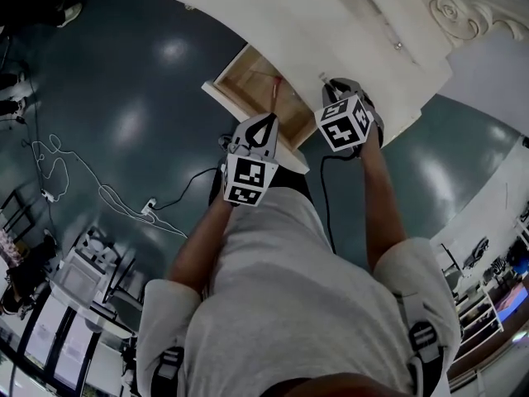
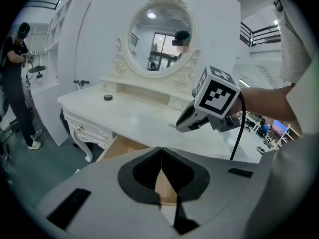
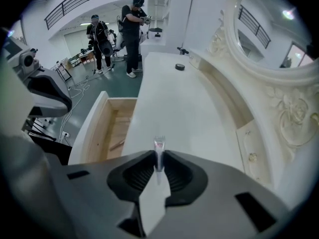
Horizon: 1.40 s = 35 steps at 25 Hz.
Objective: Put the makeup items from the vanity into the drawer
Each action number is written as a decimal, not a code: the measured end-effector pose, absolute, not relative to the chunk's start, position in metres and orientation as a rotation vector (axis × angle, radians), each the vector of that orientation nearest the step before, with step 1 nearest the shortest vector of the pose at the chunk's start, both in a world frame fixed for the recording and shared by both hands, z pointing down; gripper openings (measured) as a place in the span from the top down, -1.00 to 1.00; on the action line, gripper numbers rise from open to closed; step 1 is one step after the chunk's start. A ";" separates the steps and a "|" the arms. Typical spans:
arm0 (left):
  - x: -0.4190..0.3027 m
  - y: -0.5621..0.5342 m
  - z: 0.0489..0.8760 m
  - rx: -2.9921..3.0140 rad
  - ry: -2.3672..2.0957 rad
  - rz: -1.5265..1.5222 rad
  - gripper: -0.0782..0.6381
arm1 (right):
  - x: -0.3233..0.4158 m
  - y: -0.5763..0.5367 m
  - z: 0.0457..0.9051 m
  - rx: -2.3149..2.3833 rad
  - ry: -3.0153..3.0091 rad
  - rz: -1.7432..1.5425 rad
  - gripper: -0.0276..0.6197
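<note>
In the right gripper view my right gripper (image 3: 158, 159) is shut on a slim clear tube (image 3: 159, 147) that stands upright between the jaws, above the white vanity top (image 3: 184, 103). To its left the wooden drawer (image 3: 115, 126) is pulled out, with a thin stick-like item (image 3: 118, 144) lying inside. A small dark round item (image 3: 180, 66) sits far back on the vanity. My left gripper (image 2: 160, 169) is shut with nothing in it, over the drawer (image 2: 124, 146). From there I see the right gripper (image 2: 212, 106) and the round item (image 2: 107, 97).
The oval mirror (image 2: 160, 34) with its carved frame stands at the back of the vanity. People (image 3: 132, 29) stand beyond the vanity's far end. A cable (image 1: 99, 193) trails over the dark floor left of the drawer (image 1: 248, 77).
</note>
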State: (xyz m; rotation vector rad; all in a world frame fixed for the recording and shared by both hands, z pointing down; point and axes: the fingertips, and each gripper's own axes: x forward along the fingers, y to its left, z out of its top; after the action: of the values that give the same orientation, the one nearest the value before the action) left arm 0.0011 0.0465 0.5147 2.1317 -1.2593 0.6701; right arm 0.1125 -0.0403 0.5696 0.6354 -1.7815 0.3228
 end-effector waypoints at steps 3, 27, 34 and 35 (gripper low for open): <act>-0.010 0.053 0.518 2.111 -1.282 0.664 0.76 | 0.099 -0.034 0.571 0.606 -1.789 0.302 0.69; -0.065 0.091 0.540 1.963 -1.388 0.577 0.76 | -0.012 0.022 0.582 0.543 -1.971 0.463 0.69; -0.078 0.090 0.563 1.887 -1.432 0.583 0.76 | -0.030 0.022 0.613 0.606 -2.024 0.672 0.69; -0.080 0.090 0.567 1.875 -1.438 0.582 0.76 | -0.032 0.023 0.616 0.605 -2.030 0.677 0.69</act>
State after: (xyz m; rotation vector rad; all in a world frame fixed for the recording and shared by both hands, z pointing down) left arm -0.0803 0.0904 0.5671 1.8750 -1.4380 0.5820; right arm -0.0319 0.0232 0.6159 0.6054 -2.0304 0.6766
